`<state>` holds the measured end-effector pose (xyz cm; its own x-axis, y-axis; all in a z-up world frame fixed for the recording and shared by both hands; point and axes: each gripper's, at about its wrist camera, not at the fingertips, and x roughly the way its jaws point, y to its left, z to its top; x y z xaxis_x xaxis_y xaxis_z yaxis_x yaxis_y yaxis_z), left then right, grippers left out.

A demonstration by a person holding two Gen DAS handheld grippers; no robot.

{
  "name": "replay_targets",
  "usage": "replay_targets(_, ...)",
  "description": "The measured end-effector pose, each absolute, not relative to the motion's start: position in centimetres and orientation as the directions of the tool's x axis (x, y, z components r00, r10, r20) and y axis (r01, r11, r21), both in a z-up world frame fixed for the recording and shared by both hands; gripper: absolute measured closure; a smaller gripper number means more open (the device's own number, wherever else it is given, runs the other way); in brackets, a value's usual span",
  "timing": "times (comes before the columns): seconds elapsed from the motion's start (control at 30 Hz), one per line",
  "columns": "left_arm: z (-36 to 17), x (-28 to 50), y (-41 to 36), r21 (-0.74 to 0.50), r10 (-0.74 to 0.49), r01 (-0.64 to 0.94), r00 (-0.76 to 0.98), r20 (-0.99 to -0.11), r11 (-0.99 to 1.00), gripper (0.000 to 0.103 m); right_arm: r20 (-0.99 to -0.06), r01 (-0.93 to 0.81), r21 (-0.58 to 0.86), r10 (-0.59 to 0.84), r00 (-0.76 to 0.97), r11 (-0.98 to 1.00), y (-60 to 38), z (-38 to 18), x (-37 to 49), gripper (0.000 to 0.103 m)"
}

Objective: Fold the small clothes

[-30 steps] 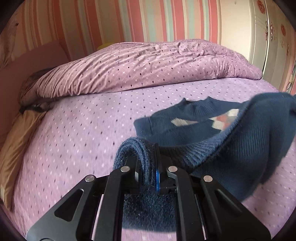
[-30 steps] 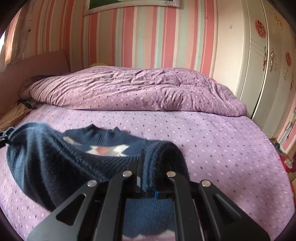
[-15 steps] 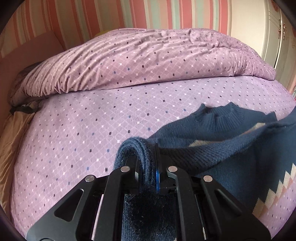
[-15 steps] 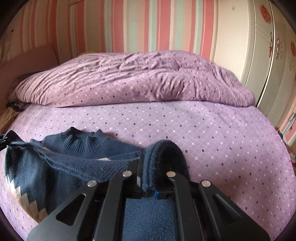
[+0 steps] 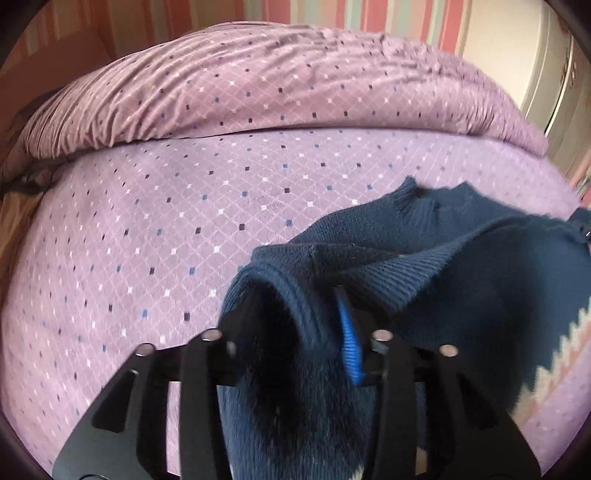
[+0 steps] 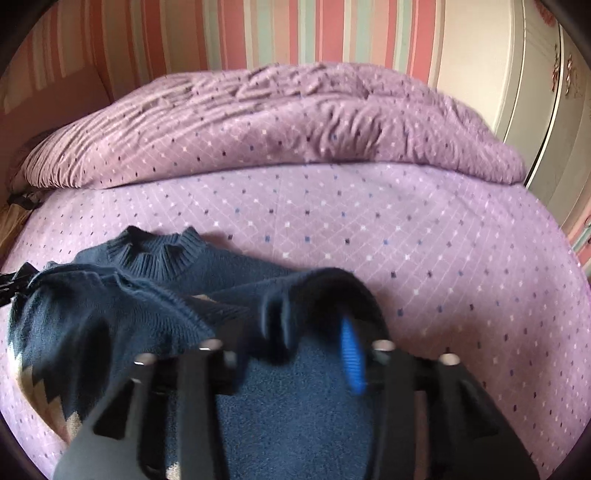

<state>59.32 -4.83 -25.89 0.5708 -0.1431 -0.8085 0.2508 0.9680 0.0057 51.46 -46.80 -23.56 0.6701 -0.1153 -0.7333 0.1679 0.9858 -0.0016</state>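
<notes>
A small navy knit sweater point(image 5: 461, 277) with a pink and cream zigzag band lies on the purple dotted bed sheet point(image 5: 147, 258), its lower half doubled over towards the ribbed collar point(image 6: 155, 251). My left gripper point(image 5: 295, 325) holds its jaws apart and they are opening; a fold of the sweater's edge still drapes loosely between them, beside the blue pad point(image 5: 347, 343). My right gripper point(image 6: 291, 332) is the same, its jaws opening around the other corner of the sweater point(image 6: 92, 314), fabric slack by the blue pad point(image 6: 351, 354).
A bunched purple duvet point(image 6: 277, 122) lies across the far side of the bed. Behind it is a pink striped wall point(image 6: 295, 33), with white wardrobe doors point(image 6: 535, 92) at the right. A tan cushion point(image 5: 14, 229) sits at the bed's left edge.
Both grippers carried the sweater's lower edge forward and down towards the collar. Their jaws, shut on the fabric before, now stand apart with the cloth loose between them.
</notes>
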Motion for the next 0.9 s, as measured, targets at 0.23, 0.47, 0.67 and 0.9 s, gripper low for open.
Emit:
replay_targets(0.23,-24.5,56.1,-3.0,0.045,-0.111,0.236,0.606,-0.788,0.971,0.046,-0.693,0.13,0.012,-0.085,0.715,0.991,-46.5,-22.6,50.3,0.049)
replay_targets(0.47,-24.5,54.5,-4.3,0.038,-0.136,0.269,0.6,-0.789,0.963,0.016,-0.657,0.106,-0.012,-0.087,0.749,0.994,-45.0,-21.8,49.2,0.039)
replay_targets(0.67,-24.7,56.3,-6.9,0.034,-0.166,0.31,0.595,-0.786,0.95,0.011,-0.68,0.094,-0.042,-0.098,0.727,0.995,-44.7,-22.8,49.4,0.039)
replay_targets(0.9,-27.4,63.6,-10.1,-0.005,-0.147,0.264,0.519,-0.842,0.964,0.011,-0.675,0.092,-0.037,-0.093,0.732,0.995,-44.1,-23.2,49.6,0.039)
